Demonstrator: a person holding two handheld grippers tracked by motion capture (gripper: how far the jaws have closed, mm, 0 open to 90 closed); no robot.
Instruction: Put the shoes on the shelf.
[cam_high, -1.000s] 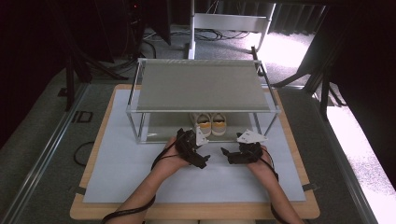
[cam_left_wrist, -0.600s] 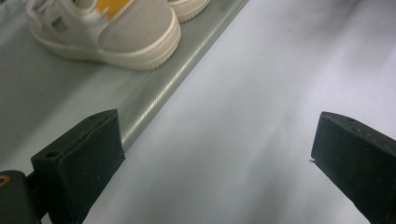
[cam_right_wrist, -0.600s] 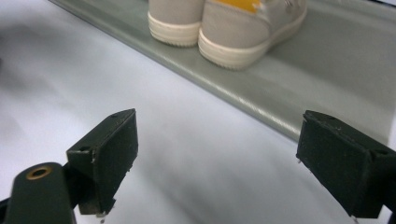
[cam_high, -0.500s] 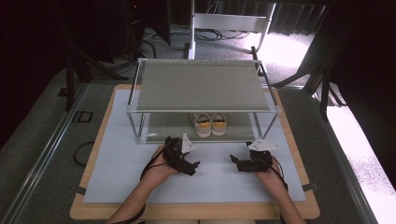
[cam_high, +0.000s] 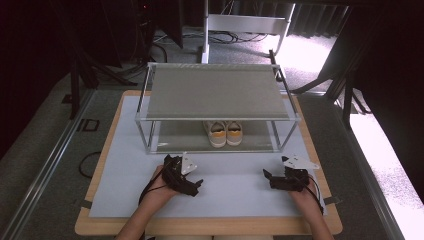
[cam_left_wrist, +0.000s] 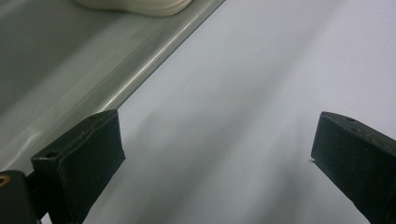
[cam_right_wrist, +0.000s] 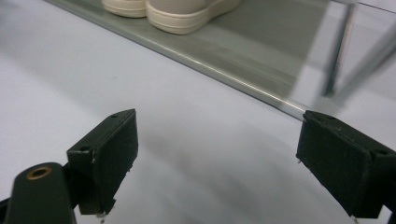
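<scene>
Pale mat over the tabletop, and the two-tier rack holds a pair of shoes on its lower shelf. Left gripper and right gripper rest before the rack, fingers wide apart, empty, seemingly parked.

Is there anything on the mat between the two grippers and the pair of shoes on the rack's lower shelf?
Nothing visible. Bare mat lies between the left gripper, the right gripper and the shoes. Both grippers are open and empty. The shoes sit at the lower shelf's front edge, between the rack's front posts.
</scene>
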